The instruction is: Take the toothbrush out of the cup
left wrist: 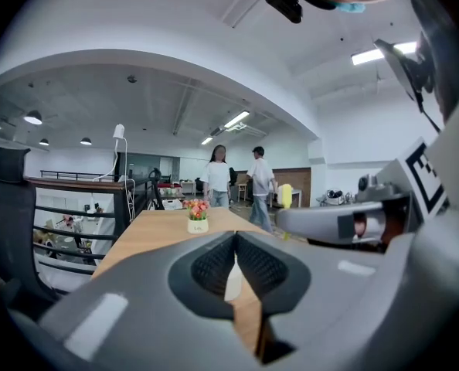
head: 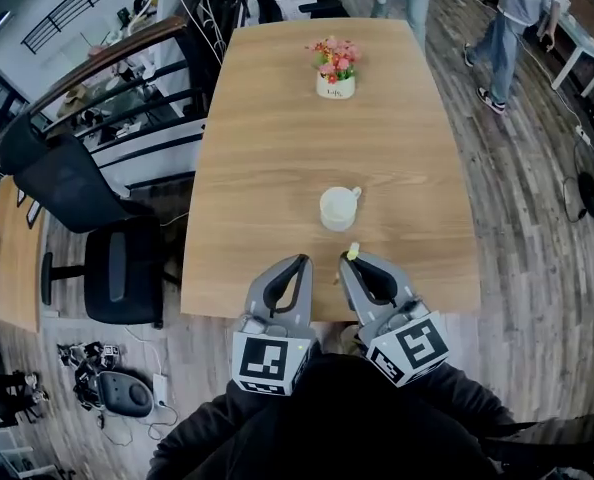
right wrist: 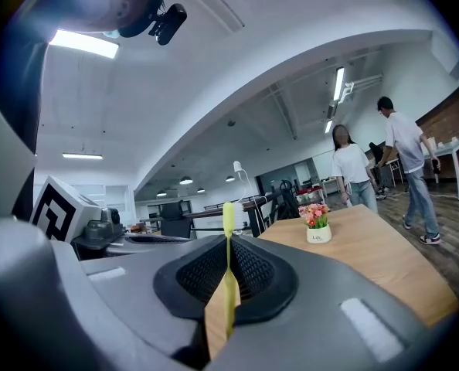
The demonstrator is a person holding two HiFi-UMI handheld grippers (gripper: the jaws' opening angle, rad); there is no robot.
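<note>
A yellow toothbrush (right wrist: 228, 221) stands upright between the jaws of my right gripper (right wrist: 228, 247), which is shut on its handle. In the head view the toothbrush (head: 352, 252) pokes out at the tip of the right gripper (head: 349, 261), over the table's near edge. The white cup (head: 337, 209) stands on the table a little beyond both grippers, with nothing sticking out of it. My left gripper (head: 299, 261) hangs beside the right one, jaws closed together and empty. In the left gripper view its pads (left wrist: 214, 265) meet, and the toothbrush (left wrist: 285, 195) shows at the right.
A small white pot of flowers (head: 335, 70) stands near the far end of the wooden table (head: 277, 148). A black office chair (head: 97, 238) stands left of the table. Two people (head: 517, 18) walk beyond the far end. A railing (head: 107, 88) runs at the left.
</note>
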